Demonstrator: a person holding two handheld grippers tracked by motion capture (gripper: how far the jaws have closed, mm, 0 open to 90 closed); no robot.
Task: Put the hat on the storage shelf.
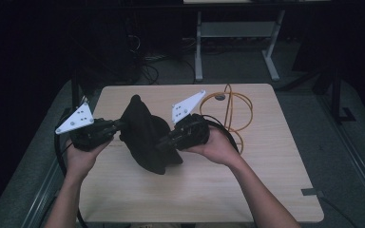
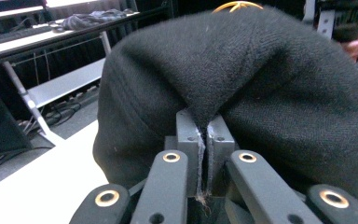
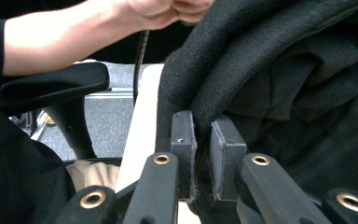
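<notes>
At the left of the high view, the left gripper (image 1: pixel 115 126) pinches one edge of a black cloth (image 1: pixel 145 135), and in its own view its jaws are pressed tight together on a thin fold of the fabric. The cloth hangs bunched between the two grippers above the middle of the light wooden table (image 1: pixel 266 152), its lower end close to the tabletop. The right gripper (image 1: pixel 164 141) clamps the cloth's other side, a thicker fold squeezed between its jaws; behind it an orange cable (image 1: pixel 237 111) lies coiled on the table
</notes>
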